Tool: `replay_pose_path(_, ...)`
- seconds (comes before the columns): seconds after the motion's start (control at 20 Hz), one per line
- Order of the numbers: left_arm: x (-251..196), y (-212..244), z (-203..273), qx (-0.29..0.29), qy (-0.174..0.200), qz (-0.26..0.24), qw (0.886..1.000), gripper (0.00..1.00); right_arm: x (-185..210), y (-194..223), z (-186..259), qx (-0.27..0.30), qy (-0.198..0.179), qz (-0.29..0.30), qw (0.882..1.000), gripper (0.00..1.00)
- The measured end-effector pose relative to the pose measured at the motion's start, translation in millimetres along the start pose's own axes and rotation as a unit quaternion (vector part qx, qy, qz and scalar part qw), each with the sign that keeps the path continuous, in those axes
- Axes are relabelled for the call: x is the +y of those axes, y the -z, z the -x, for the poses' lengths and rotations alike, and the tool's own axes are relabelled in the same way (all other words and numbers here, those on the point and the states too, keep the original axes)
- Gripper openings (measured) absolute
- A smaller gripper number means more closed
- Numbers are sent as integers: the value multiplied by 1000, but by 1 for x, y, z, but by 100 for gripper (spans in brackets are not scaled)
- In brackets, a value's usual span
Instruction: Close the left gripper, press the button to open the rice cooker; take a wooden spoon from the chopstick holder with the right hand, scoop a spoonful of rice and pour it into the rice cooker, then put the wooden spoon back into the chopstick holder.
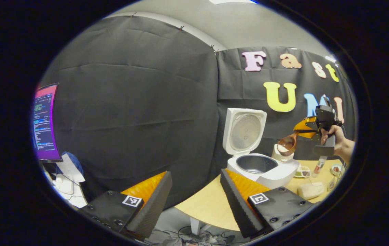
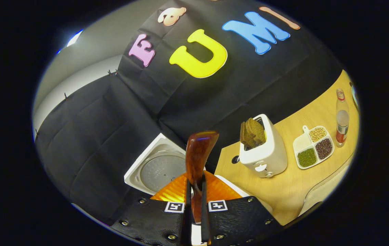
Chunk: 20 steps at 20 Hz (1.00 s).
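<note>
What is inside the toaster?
Brown bread slices stick up out of the toaster slot. Their lower parts and the rest of the slot are hidden by its white body.

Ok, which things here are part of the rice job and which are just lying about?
Part of the job:
- rice cooker, lid up
- wooden spoon, held in the right gripper
- left gripper, fingers apart

Lying about:
- toaster with bread
- divided dish of beans
- bottle
- monitor
</note>
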<state>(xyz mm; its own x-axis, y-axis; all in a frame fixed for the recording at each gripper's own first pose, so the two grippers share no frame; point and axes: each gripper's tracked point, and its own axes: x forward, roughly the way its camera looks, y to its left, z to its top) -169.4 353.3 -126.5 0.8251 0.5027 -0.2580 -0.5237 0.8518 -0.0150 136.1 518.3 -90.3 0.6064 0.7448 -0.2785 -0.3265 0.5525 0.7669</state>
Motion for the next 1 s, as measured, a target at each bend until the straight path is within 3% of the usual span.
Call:
replay_pose_path(0.3, 26, 9, 9, 8, -26, 0, 1000, 99, 7, 36, -47, 26, 17, 90, 995, 11)
replay_pose_path(0.55, 37, 19, 14, 18, -39, 1, 999, 98, 10, 56, -60, 41, 34, 196, 979, 11)
replay_pose_path(0.7, 39, 24, 15, 21, -39, 5, 999, 98, 13, 64, -63, 44, 31, 269, 962, 11)
replay_pose_path(1.0, 38, 27, 12, 22, -41, 14, 999, 98, 27, 72, -61, 25, 27, 423, 905, 11)
